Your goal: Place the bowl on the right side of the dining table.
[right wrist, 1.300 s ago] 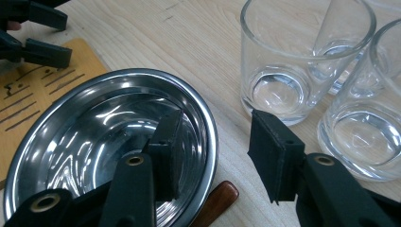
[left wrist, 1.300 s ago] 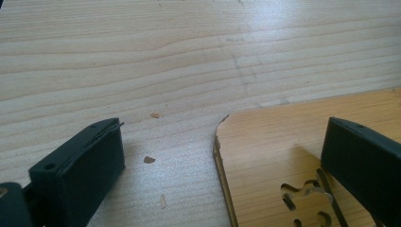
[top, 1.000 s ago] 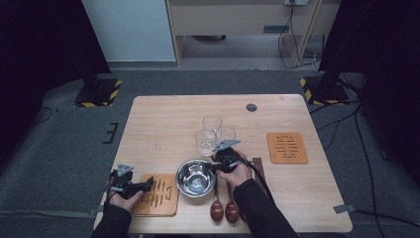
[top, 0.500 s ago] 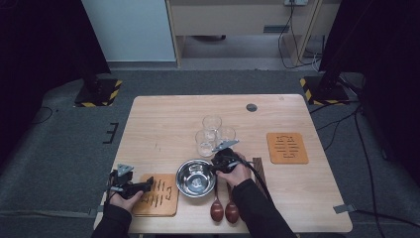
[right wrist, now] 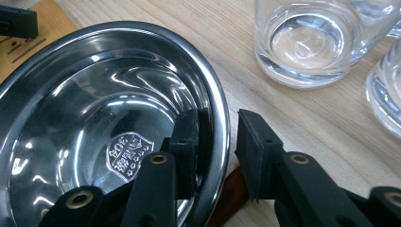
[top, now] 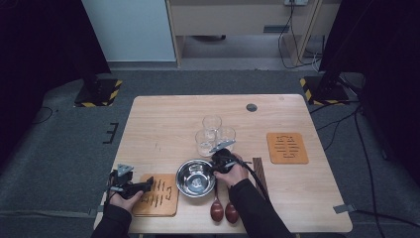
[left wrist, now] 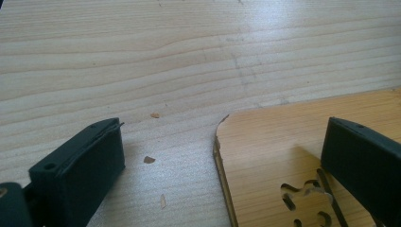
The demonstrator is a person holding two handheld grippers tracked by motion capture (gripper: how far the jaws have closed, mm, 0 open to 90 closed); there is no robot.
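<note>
Straddling the steel bowl (right wrist: 94, 94) rim, closing right tongs (right wrist: 217, 142), wrist low.

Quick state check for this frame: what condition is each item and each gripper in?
Steel bowl: upright, empty, rim between the right jaws.
Right gripper: jaws have just been closing; a gap remains beside the outer jaw.
Left gripper: open, over the coaster's corner.
Three glasses: upright, empty.
Near coaster: flat.

Steel bowl (right wrist: 94, 118) cut off at left; emblem lettering illegible.
</note>
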